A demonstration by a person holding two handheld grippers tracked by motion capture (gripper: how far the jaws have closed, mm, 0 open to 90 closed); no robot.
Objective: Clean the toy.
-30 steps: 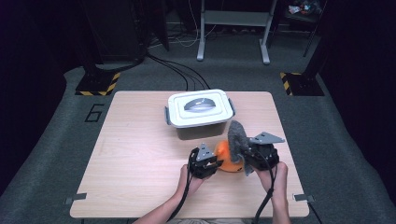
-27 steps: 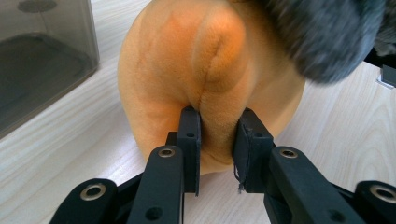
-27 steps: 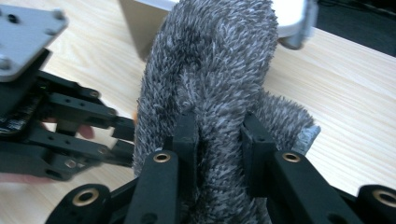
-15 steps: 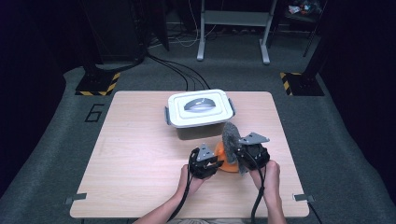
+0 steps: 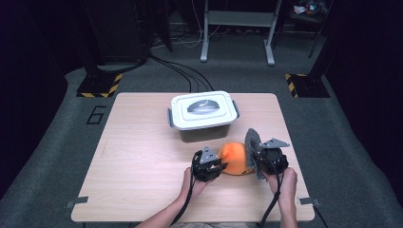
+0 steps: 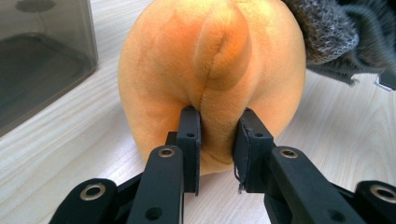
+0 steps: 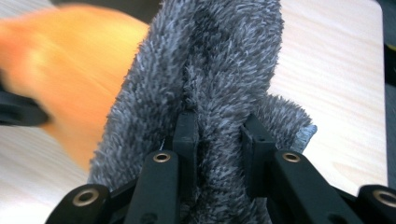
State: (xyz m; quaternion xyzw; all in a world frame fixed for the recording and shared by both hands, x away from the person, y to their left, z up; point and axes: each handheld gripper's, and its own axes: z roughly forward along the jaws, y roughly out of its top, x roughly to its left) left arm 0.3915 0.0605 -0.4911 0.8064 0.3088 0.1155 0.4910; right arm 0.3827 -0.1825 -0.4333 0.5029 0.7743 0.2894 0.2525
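Tabletop [image 5: 142,156]: one orange plush [image 5: 234,158], one grey cloth [image 5: 252,141], one lidded box [image 5: 203,116].

Smooth orange plush toy [image 6: 210,70], shaggy grey cloth [image 7: 219,70], matt wooden table [image 5: 138,156].

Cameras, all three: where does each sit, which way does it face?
High view: fixed above the person's side, looking forward and down on the table; shows forearms, left tool, right tool, lidded box.
Left gripper view: rides the left tool, looks along its jaws pinching the orange plush.
Right gripper view: rides the right tool, looks along its jaws clamping the grey cloth.
Shared: both gripper views show plush and cloth.
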